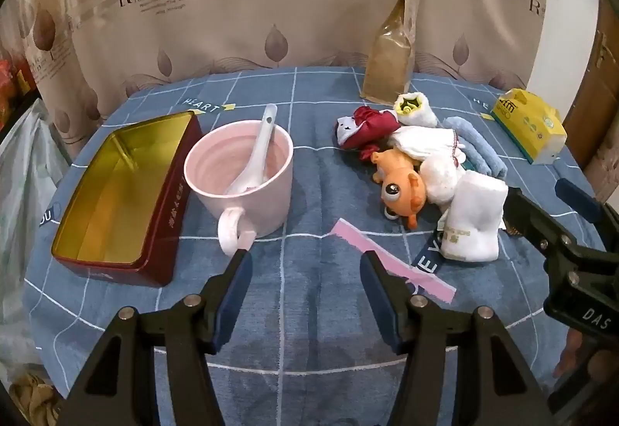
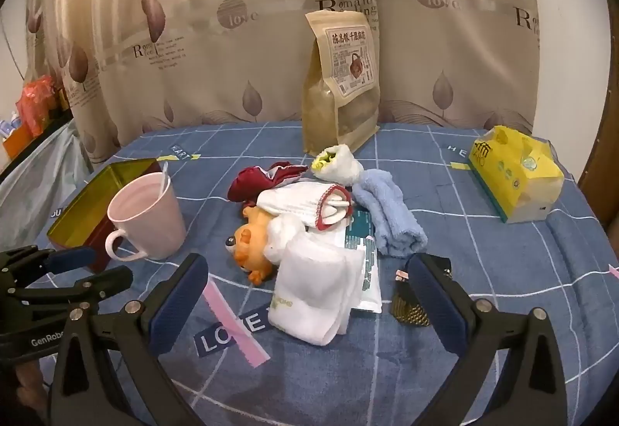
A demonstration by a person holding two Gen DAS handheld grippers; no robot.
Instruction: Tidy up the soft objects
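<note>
Both grippers hover over the desk (image 1: 301,310).
I see left gripper (image 1: 305,271) and right gripper (image 2: 309,283) jaws released, white folded socks (image 2: 313,294) between the right's.

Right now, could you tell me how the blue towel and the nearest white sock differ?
The blue towel is fluffy terry, folded into a long roll at the pile's right edge; the white sock is smooth knit, folded flat, with printed lettering near its end. The towel rests on the cloth, while the sock overlaps a packet. Both are soft and untouched.
</note>
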